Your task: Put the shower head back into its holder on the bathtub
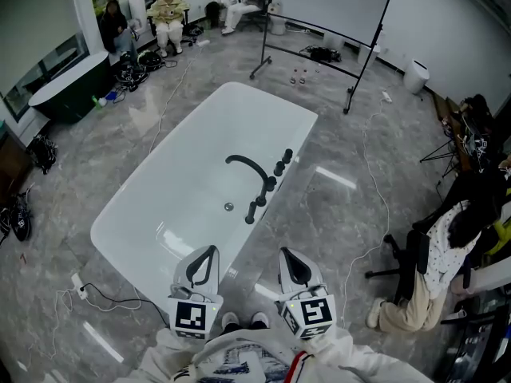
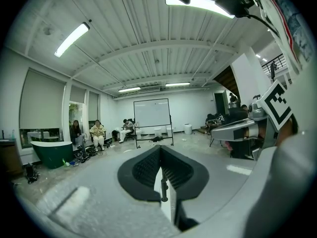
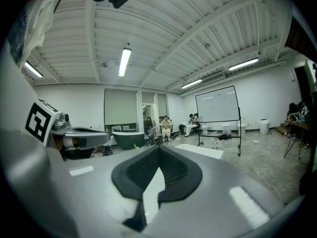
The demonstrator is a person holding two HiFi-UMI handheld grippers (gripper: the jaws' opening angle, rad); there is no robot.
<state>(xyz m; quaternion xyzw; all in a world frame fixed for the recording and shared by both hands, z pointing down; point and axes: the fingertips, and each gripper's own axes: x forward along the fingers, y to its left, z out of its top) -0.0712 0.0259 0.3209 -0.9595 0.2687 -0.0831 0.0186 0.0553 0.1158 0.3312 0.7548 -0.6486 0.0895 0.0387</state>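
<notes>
Shower head, a slim black handset [image 1: 250, 211], seems to stand at the near end of the black tap set [image 1: 270, 180] on the white bathtub's rim [image 1: 271, 98]; too small to tell if it's seated. Likely rigid, smooth and slippery: grip mid-handle. Left gripper [image 1: 210, 250] and right gripper [image 1: 284, 252] are near level, well short of it, jaws closed on nothing.

I see the white bathtub [image 1: 160, 214] set diagonal on the floor, basin empty, drain [image 1: 228, 207] mid-basin. Black fittings [image 1: 279, 167] sit in a row on its right rim, and an arched spout [image 1: 249, 166] reaches over the basin. Can't tell shower head from holder among them.
</notes>
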